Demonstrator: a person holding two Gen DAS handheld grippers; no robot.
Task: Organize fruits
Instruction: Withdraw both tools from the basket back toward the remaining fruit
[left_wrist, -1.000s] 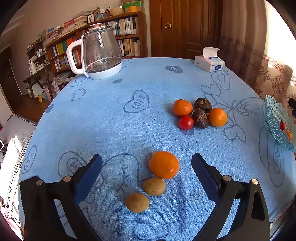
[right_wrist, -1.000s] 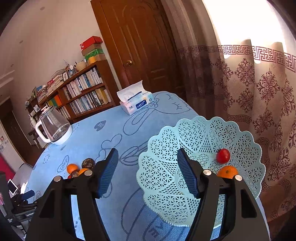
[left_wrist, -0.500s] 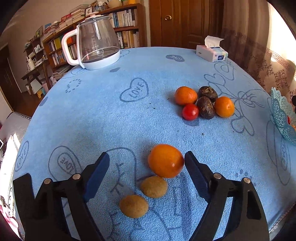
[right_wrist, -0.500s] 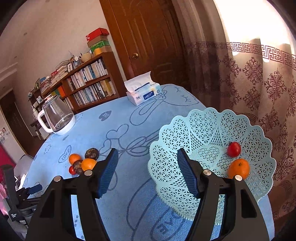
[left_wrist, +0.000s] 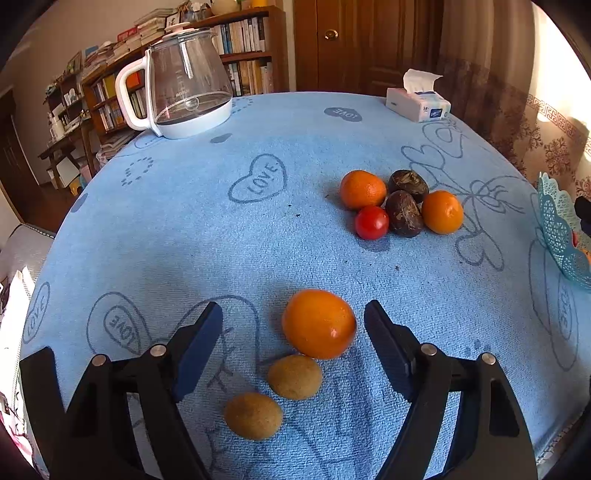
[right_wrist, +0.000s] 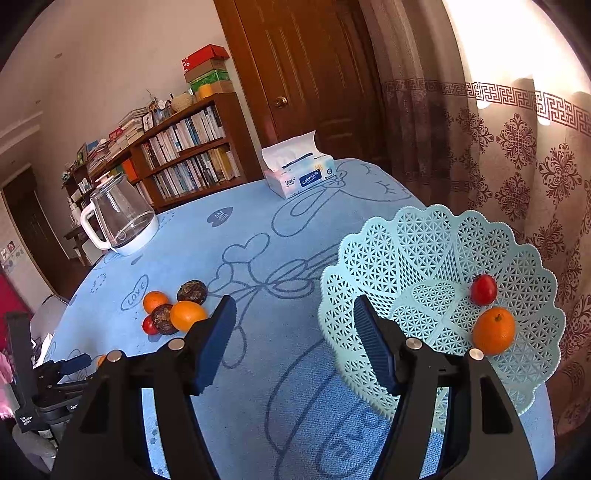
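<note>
The large orange (left_wrist: 318, 323) is seen on the blue-clothed desk (left_wrist: 221, 229), between the fingers of the left claw (left_wrist: 293, 325) but off-centre: it lies toward 3 o'clock of the gap's middle, close beside the right-hand pad and well apart from the left-hand one. The left claw's jaws are closing, with the orange between them; neither pad is seen to press on it yet. The orange is nearly round, its slightly longer axis running roughly from 9 to 3 o'clock, along the closing line.

Two kiwis (left_wrist: 294, 376) are found at 6 to 7 o'clock of the orange, the nearer one touching or almost touching it, so a low claw may be judged likely to nudge them. A cluster of fruit (left_wrist: 400, 206) (two small oranges, two dark fruits, a cherry tomato) lies well apart at 1 o'clock.

The right claw (right_wrist: 293, 343) is held apart with nothing between its pads, just beside the rim of the lattice basket (right_wrist: 369, 258), which sits at its 2 o'clock and already holds a tomato and an orange. The left hand is judged the nearer to the large orange; a small shift toward 3 o'clock would centre the grip.
</note>
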